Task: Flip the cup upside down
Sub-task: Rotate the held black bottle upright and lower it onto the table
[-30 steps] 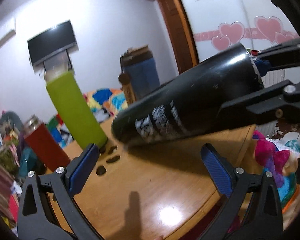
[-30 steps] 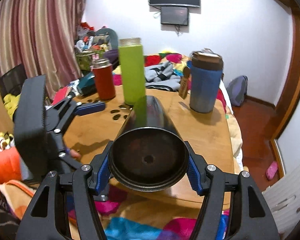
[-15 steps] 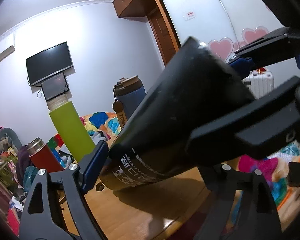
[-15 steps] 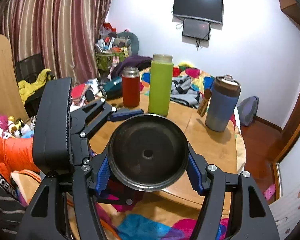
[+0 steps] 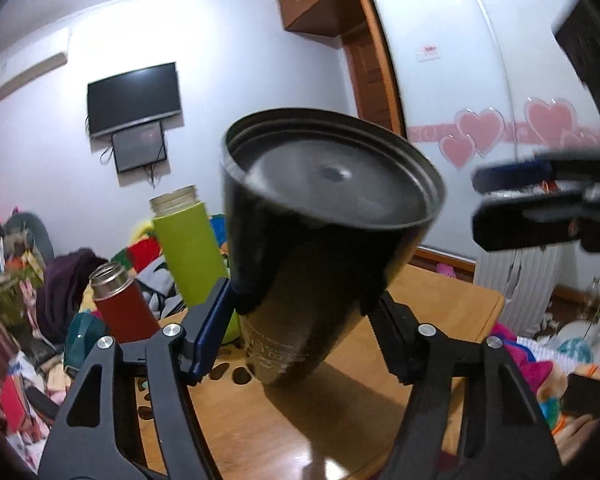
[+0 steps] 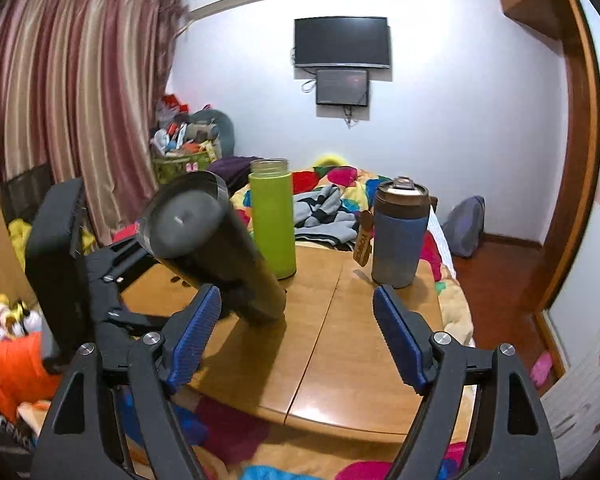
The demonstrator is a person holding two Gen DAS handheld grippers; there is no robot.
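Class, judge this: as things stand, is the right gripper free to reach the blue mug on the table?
Probably yes. The right gripper is open and holds nothing, and bare table lies between it and the blue mug; the black cup leans off to its left.

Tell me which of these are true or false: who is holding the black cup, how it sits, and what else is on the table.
1. The left claw grips the black cup. True.
2. The right claw grips the cup too. False: it is open, and the cup stands just off its left finger.
3. The cup stands straight up. False: it is tilted, flat base up, its other end down at the table.
4. A green bottle stands on the table behind the cup. True.
5. The blue tumbler lies on its side. False: it stands upright.
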